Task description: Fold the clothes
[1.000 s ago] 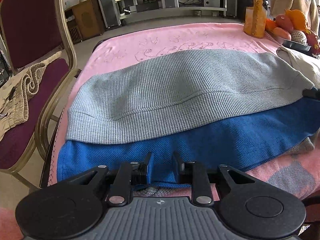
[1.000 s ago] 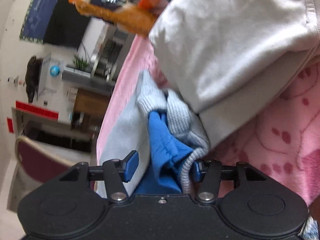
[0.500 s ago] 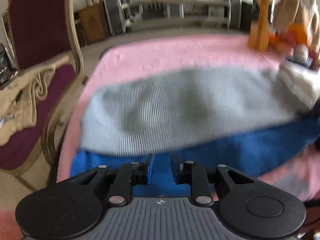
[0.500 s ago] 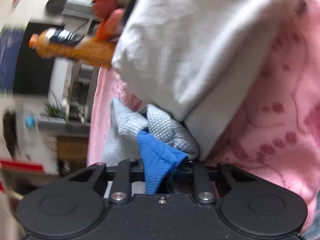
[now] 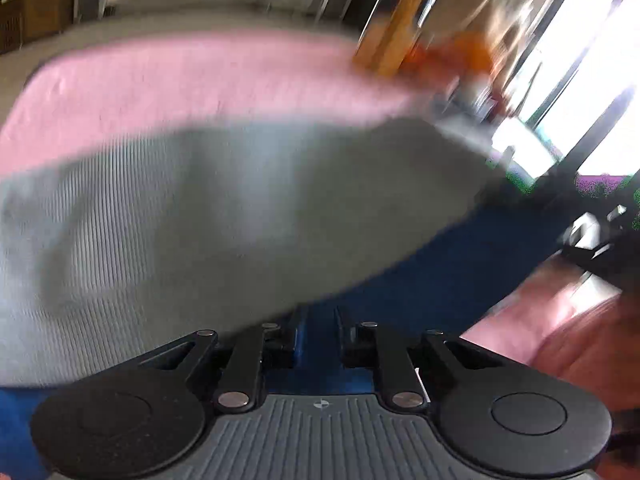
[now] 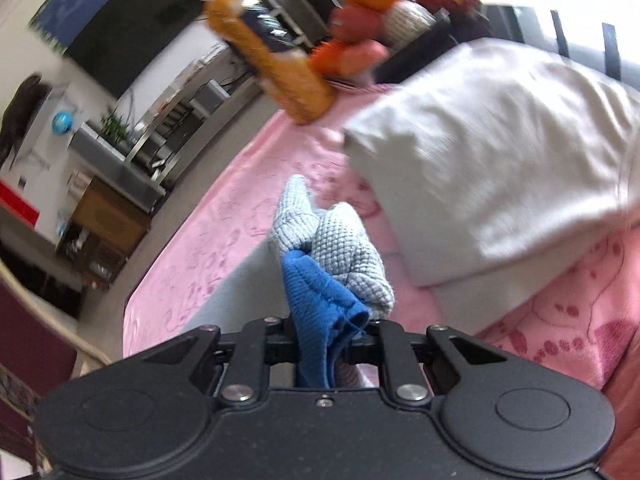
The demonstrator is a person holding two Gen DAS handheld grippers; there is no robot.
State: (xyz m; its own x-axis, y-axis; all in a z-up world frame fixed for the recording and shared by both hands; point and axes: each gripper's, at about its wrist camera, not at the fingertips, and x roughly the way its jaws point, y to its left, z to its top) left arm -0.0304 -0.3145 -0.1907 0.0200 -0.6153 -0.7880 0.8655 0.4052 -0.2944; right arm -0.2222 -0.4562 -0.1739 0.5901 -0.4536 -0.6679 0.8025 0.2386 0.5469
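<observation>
A grey and blue knit garment lies across a pink blanket (image 5: 180, 80); its grey part (image 5: 220, 208) sits over its blue part (image 5: 460, 272). My left gripper (image 5: 317, 332) is closing on the blue hem, which fills the gap between its pads; this view is blurred. In the right wrist view my right gripper (image 6: 320, 344) is closing on a bunched corner of the same garment. Blue cloth (image 6: 316, 292) is pinched between the pads, and grey knit (image 6: 344, 248) bulges above them, lifted off the blanket (image 6: 224, 232).
A folded white garment (image 6: 500, 152) lies close to the right of the held corner. Behind it stand an orange bottle (image 6: 276, 68) and a bowl of fruit (image 6: 368, 20). A dark red chair (image 6: 28, 344) is at the left edge, with shelves beyond.
The right gripper closed on the blue and grey corner and lifted it, rolling upright. The left gripper narrowed on the blue hem and swung right, and the grey cloth rose.
</observation>
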